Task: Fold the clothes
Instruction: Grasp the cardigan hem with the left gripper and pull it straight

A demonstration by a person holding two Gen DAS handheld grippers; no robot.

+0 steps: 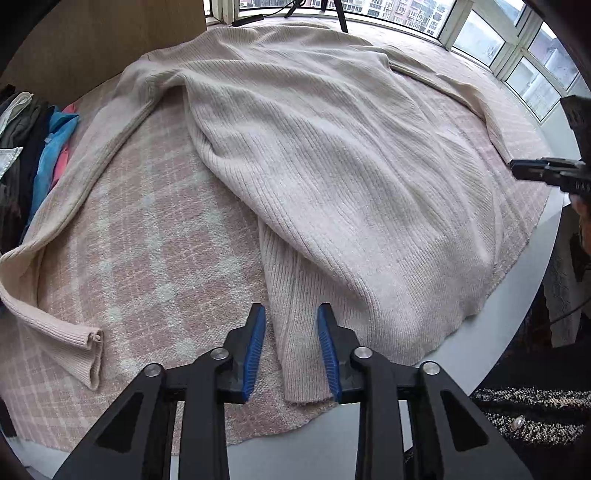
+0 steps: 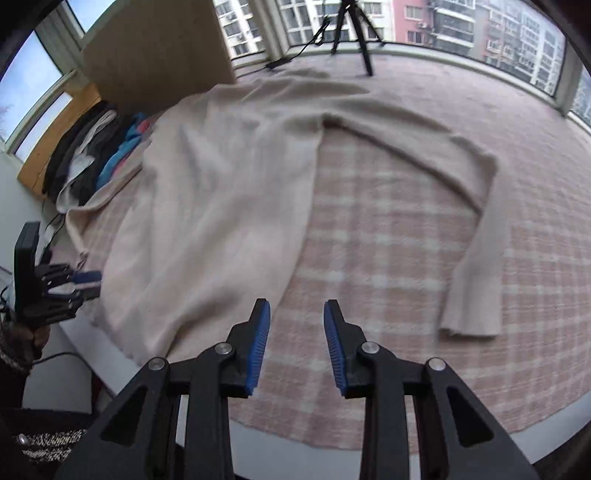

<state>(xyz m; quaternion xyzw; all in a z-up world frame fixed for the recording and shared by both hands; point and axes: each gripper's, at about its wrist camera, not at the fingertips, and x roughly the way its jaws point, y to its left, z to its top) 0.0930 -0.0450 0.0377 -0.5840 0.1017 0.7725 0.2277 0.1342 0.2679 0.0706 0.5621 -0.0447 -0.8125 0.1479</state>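
Note:
A cream ribbed sweater (image 1: 325, 147) lies spread on a pink plaid cloth (image 1: 147, 236), its left sleeve (image 1: 74, 206) trailing to the near left. My left gripper (image 1: 291, 347) is open, its jaws on either side of the sweater's near hem corner (image 1: 299, 362), nothing clamped. In the right wrist view the sweater (image 2: 221, 192) lies left of centre with its right sleeve (image 2: 476, 243) bent down to the right. My right gripper (image 2: 297, 343) is open and empty above the plaid cloth (image 2: 388, 258), just right of the sweater's hem. Each gripper shows at the other view's edge.
A pile of dark, blue and red clothes (image 1: 33, 147) lies at the left. A wooden panel (image 2: 155, 48) and a tripod (image 2: 351, 33) stand at the back by the windows. The white table edge (image 1: 480, 332) runs close in front.

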